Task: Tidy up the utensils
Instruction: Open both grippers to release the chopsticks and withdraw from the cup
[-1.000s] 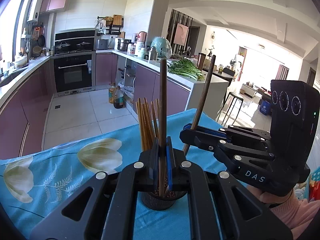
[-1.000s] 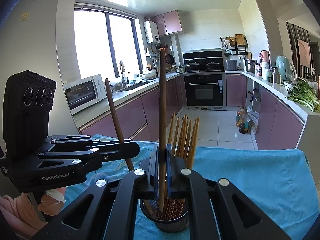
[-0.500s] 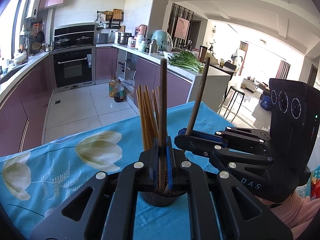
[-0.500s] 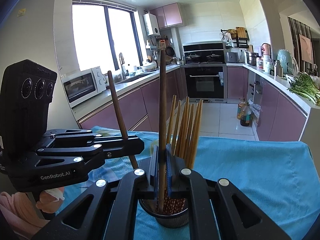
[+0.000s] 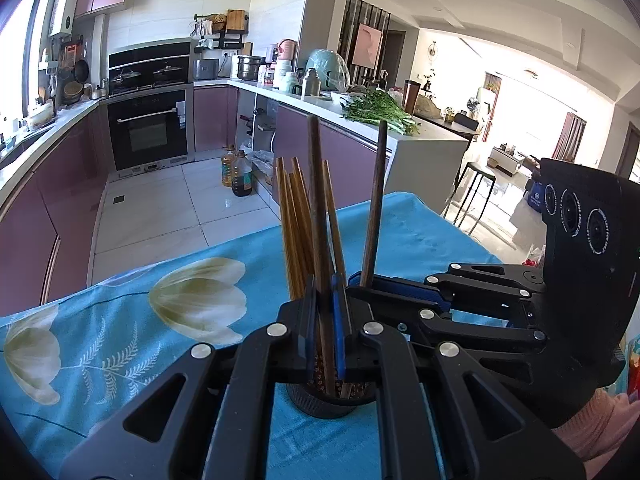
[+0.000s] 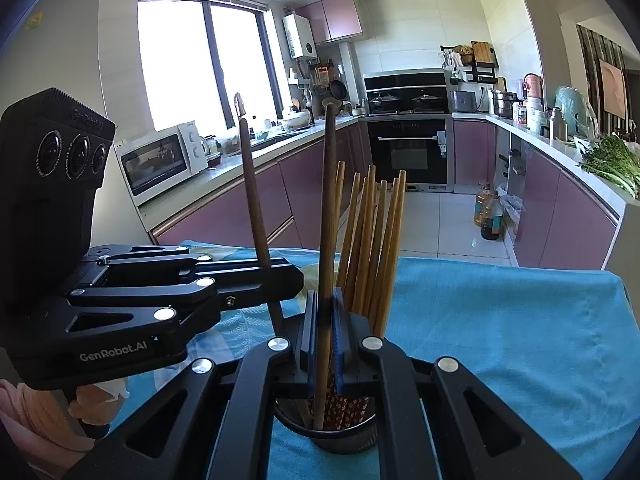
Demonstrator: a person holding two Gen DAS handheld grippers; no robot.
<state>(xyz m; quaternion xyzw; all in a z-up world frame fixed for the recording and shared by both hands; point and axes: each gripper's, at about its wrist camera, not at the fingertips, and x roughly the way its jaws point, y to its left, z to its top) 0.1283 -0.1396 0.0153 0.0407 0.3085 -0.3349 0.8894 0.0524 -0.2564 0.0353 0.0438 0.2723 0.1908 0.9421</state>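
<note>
Each gripper clamps one dark, round wooden chopstick upright. The left gripper (image 5: pixel 325 320) holds the left chopstick (image 5: pixel 318 216). The right gripper (image 6: pixel 325 328) holds the right chopstick (image 6: pixel 329 208). Both lower ends sit inside the dark round cup (image 6: pixel 326 436), apparently metal, among paler chopsticks (image 6: pixel 372 240). Only the right view shows the microwave (image 6: pixel 160 162). The cup stands on a blue flowered cloth (image 5: pixel 140 320).
</note>
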